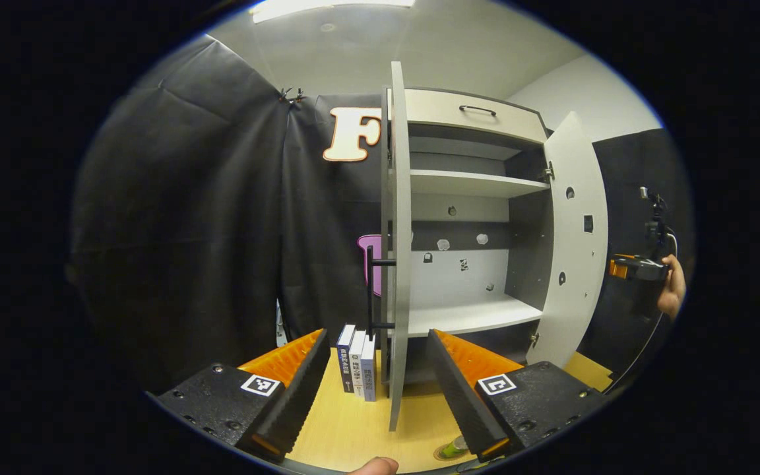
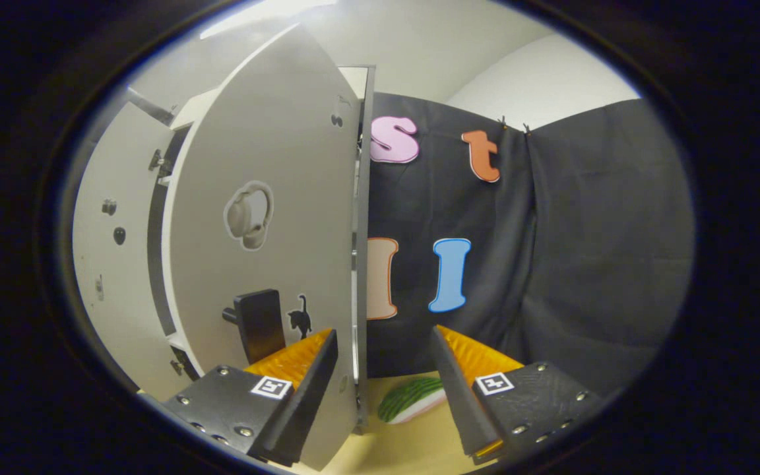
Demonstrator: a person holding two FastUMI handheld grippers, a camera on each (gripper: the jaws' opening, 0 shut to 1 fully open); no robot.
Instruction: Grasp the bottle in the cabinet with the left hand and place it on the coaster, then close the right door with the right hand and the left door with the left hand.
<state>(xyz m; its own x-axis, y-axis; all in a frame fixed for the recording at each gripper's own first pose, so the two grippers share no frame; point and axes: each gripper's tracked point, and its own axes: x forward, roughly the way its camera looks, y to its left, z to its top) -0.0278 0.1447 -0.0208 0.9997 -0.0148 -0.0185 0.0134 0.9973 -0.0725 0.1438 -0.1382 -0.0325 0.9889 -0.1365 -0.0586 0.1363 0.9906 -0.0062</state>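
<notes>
While both grippers (image 1: 380, 389) (image 2: 383, 389) gape wide, cabinet (image 1: 472, 185) doors open, shelves bare, books (image 1: 357, 359) beside it.

Three books (image 1: 357, 361) stand upright on the wooden tabletop (image 1: 360, 429) at about six o'clock in the left gripper view, while a green-striped watermelon slice (image 2: 411, 398) lies on the tabletop at six o'clock in the right gripper view, below the booth's black cloth wall (image 2: 584, 264).
</notes>
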